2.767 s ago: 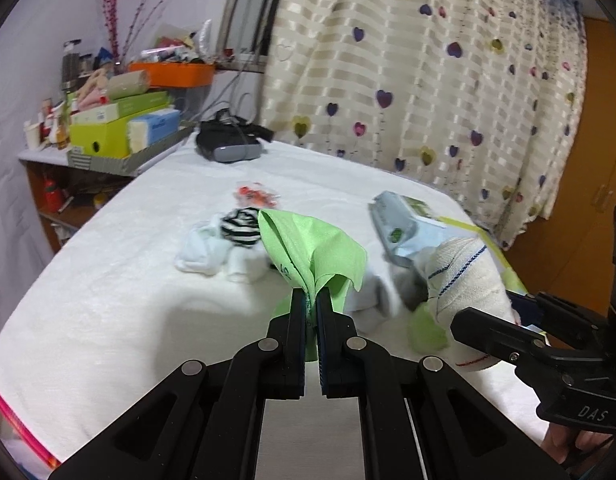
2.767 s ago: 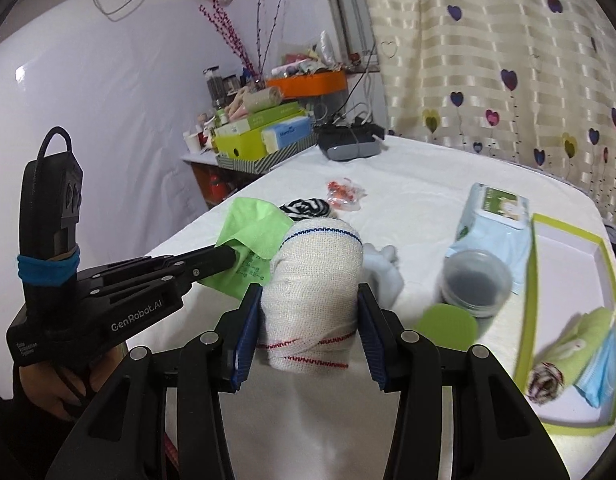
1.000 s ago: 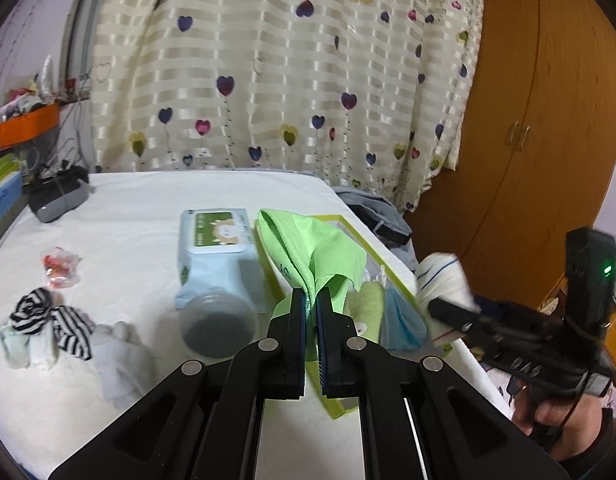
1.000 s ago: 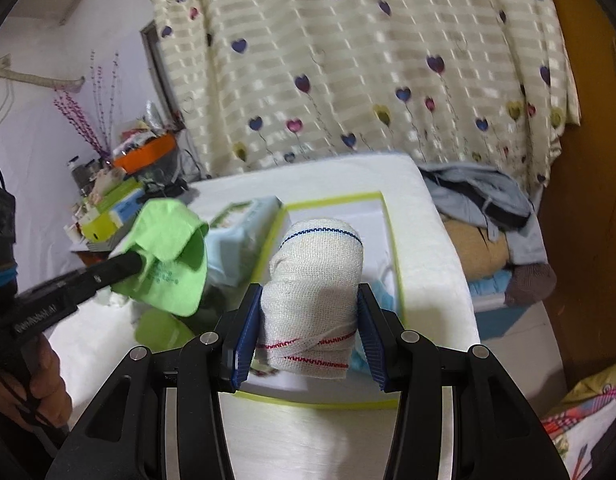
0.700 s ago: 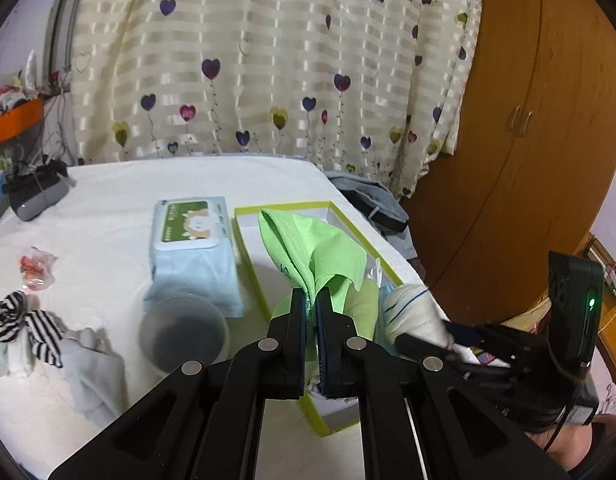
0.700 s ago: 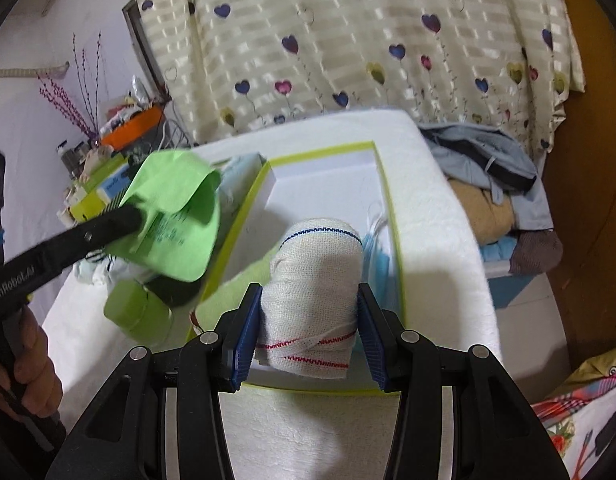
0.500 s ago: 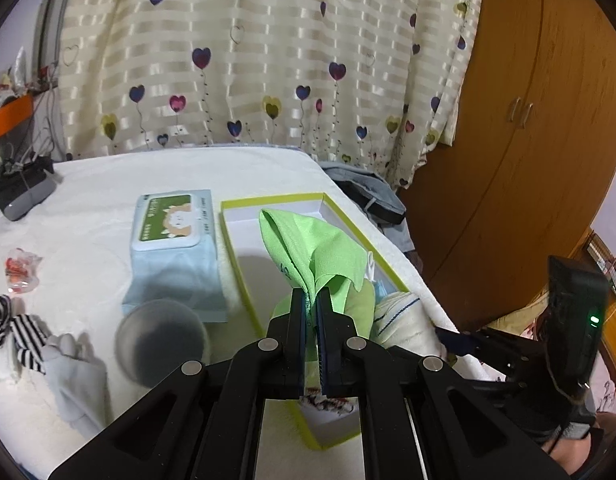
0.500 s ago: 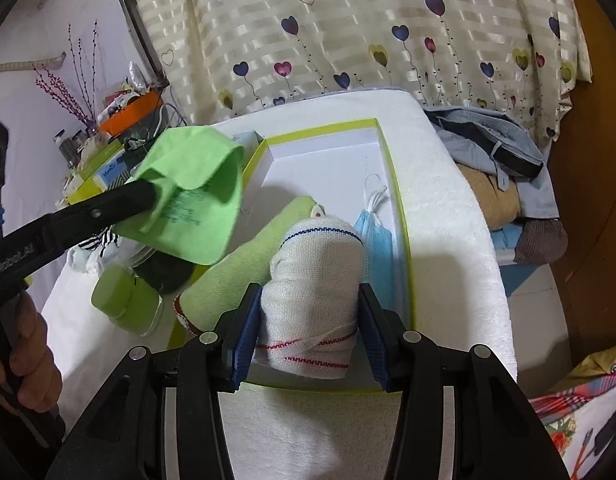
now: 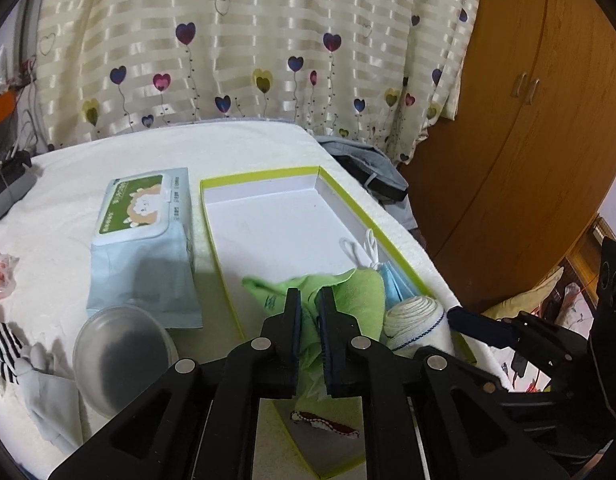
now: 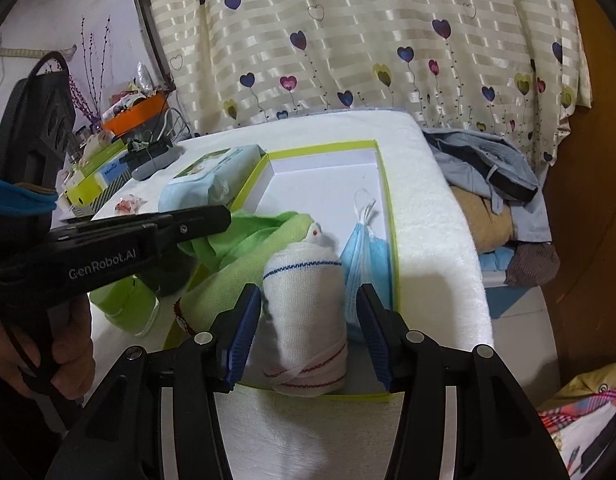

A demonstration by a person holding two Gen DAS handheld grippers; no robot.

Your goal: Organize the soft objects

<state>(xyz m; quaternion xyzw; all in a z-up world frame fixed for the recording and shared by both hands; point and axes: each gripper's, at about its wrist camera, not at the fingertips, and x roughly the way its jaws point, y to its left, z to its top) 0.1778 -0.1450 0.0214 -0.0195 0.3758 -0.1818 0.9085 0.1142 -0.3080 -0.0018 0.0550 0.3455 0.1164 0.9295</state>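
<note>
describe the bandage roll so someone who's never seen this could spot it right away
Find the shallow white box with the lime-green rim on the white bed. At its near end, between the right gripper's open blue pads, stands the bandage roll: white gauze with blue and red stitching.

White tray w/ lime-green rim; inside it a lime-green cloth, a light-blue face mask w/ white ear loops, & a white bandage roll w/ a blue stitch line near its top and red lines near its bottom. Left of the tray: pale-blue wipes pack w/ green & white label, grey translucent lid, black-&-white striped sock far left. Far side: cream striped curtain w/ purple, pink & yellow hearts; brown wood wardrobe at right; grippers black, right gripper w/ blue pads.
</note>
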